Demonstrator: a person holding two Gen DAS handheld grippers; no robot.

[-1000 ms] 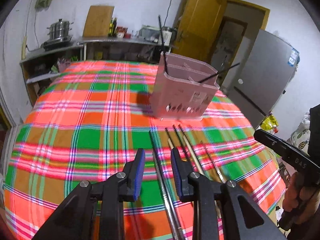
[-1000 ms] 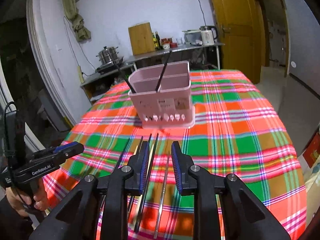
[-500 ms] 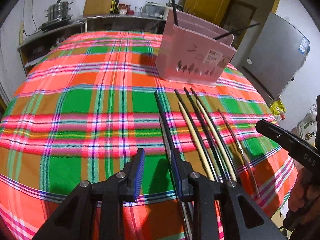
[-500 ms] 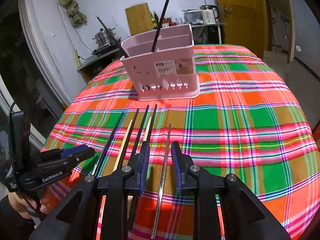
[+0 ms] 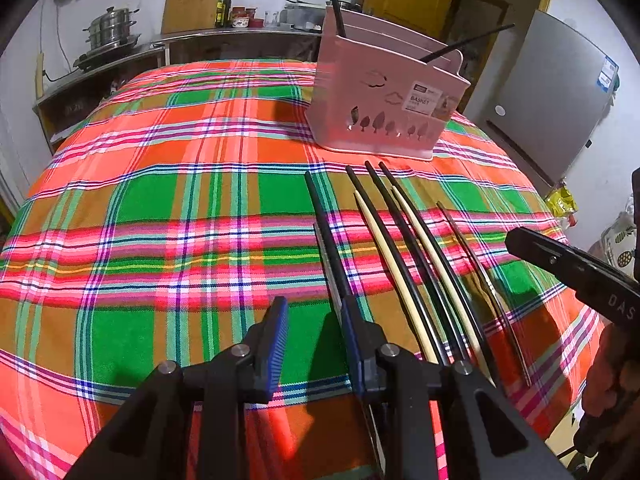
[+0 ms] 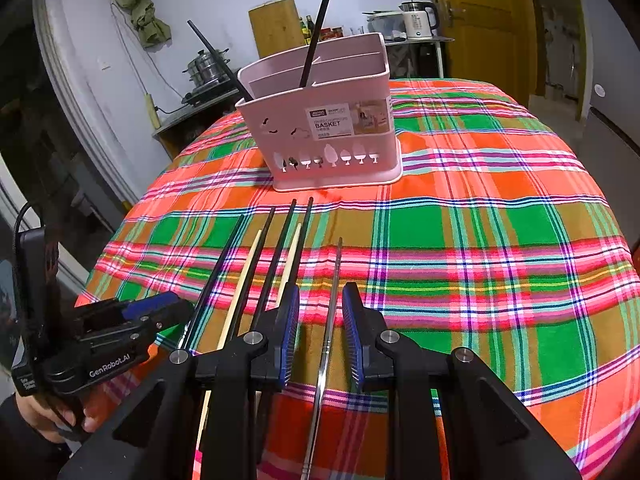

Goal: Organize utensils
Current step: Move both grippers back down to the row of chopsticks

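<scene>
The chopsticks (image 6: 276, 264) are lying in a loose fan on the plaid-covered bench (image 6: 500, 248), tips pointing toward the pink basket (image 6: 320, 128) that is standing farther back. Laid roughly parallel and apart like this, each one is offering a clear line for a gripper to come down over it singly. Two black sticks are already leaning inside the basket, so the job looks only partly done.

The right gripper (image 6: 321, 324) is hovering low with its jaws parted, and the steel stick (image 6: 334, 300) at the right edge of the fan is running straight through the gap without either blue pad pressing on it. That alignment looks deliberate: the jaws are straddling the stick across its width, so closing should pinch it near its thick end.

The left gripper (image 5: 314, 344) is also parted and holding nothing. It is sitting just left of the leftmost black stick (image 5: 324, 232), whose near end is passing close by or under the right-hand finger; I cannot tell whether they are touching. It probably needs a small sideways shift before closing.

Each hand is taking an outer stick, which is keeping the two grippers well apart.
</scene>
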